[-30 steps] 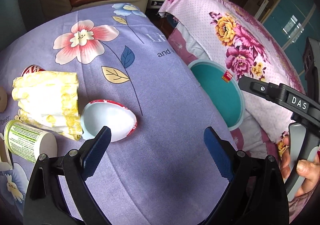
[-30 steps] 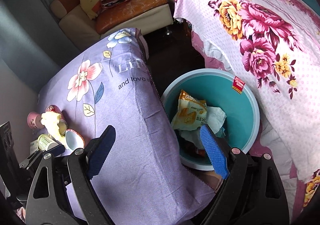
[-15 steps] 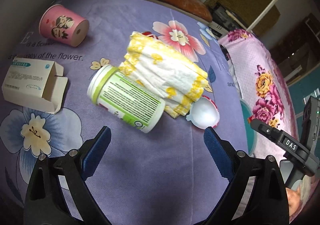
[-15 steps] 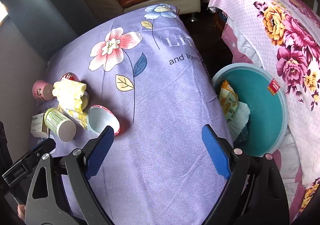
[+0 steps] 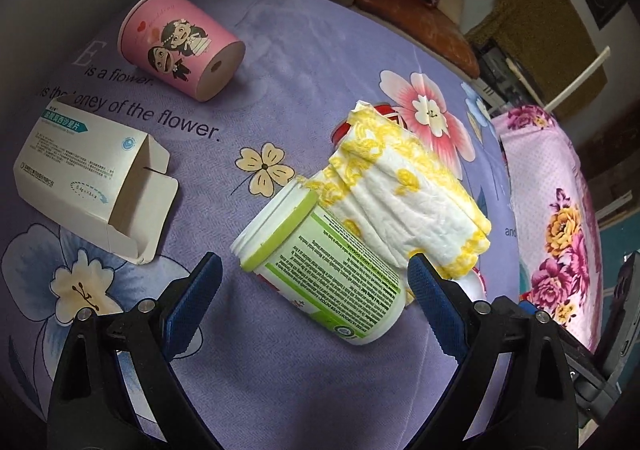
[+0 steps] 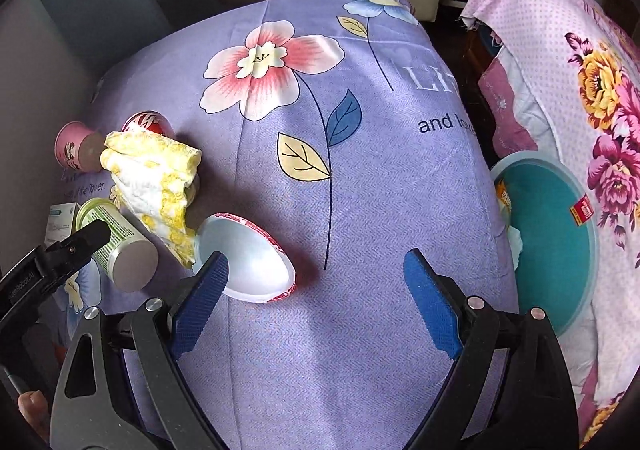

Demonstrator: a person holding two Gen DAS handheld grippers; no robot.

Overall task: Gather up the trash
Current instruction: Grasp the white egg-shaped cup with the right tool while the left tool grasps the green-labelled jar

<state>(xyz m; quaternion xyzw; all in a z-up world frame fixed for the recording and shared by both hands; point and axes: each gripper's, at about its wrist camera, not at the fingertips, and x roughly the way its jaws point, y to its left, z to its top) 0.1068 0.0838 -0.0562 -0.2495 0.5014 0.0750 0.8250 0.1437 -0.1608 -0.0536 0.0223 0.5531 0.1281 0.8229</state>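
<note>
I have both tools over the purple floral cloth (image 6: 360, 186) and nothing in either. My left gripper (image 5: 316, 290) is spread wide, its jaws straddling the green-labelled jar (image 5: 320, 274) that lies on its side without pressing it. My right gripper (image 6: 316, 298) hangs released too, its left pad just beside the red-rimmed foil lid (image 6: 248, 254).

I judge the job partly done: the teal bin (image 6: 560, 250), on the floor below the cloth's right edge, already holds a snack wrapper (image 6: 503, 198) and something pale.

Still on the cloth, all gathered toward its left edge: the jar, the yellow-and-white crumpled pad (image 5: 404, 186) leaning on it, the foil lid, a red can (image 6: 146, 122) mostly hidden behind the pad, the pink paper cup (image 5: 180, 46) tipped over, and the opened medicine box (image 5: 88, 174) nearest that edge. So six pieces remain, as far as I can see.
</note>
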